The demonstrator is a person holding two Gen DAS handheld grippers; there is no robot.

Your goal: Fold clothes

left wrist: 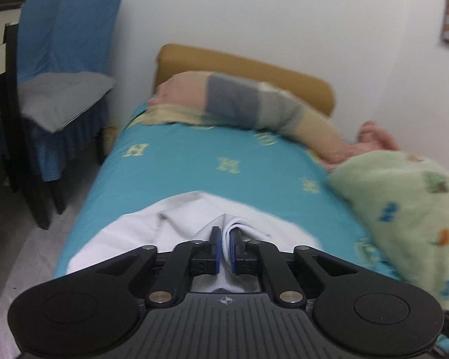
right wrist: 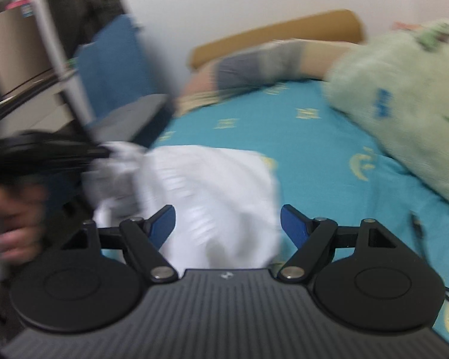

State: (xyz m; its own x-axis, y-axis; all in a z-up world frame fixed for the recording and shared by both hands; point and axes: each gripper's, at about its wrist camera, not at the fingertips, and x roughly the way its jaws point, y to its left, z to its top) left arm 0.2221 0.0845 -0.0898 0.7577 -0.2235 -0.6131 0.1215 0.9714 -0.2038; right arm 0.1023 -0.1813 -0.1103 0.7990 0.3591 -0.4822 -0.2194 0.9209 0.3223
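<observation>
Two grippers, one garment. Left gripper (left wrist: 223, 246) is clenched on a bunched fold of the white garment (left wrist: 176, 224), low centre of the left wrist view; the cloth spreads ahead over the teal bed sheet (left wrist: 194, 155). In the right wrist view the right gripper (right wrist: 228, 224) is released, jaws wide, hovering just above the garment's near edge (right wrist: 212, 185), blurred. Garment sits centre-left there, its bunched end running left toward the left gripper at the frame's left edge. Free right-hand edge lies dead ahead of the right gripper, so that one looks better placed for the next pinch. Green blanket (right wrist: 404, 104) is at right, apart from it.
</observation>
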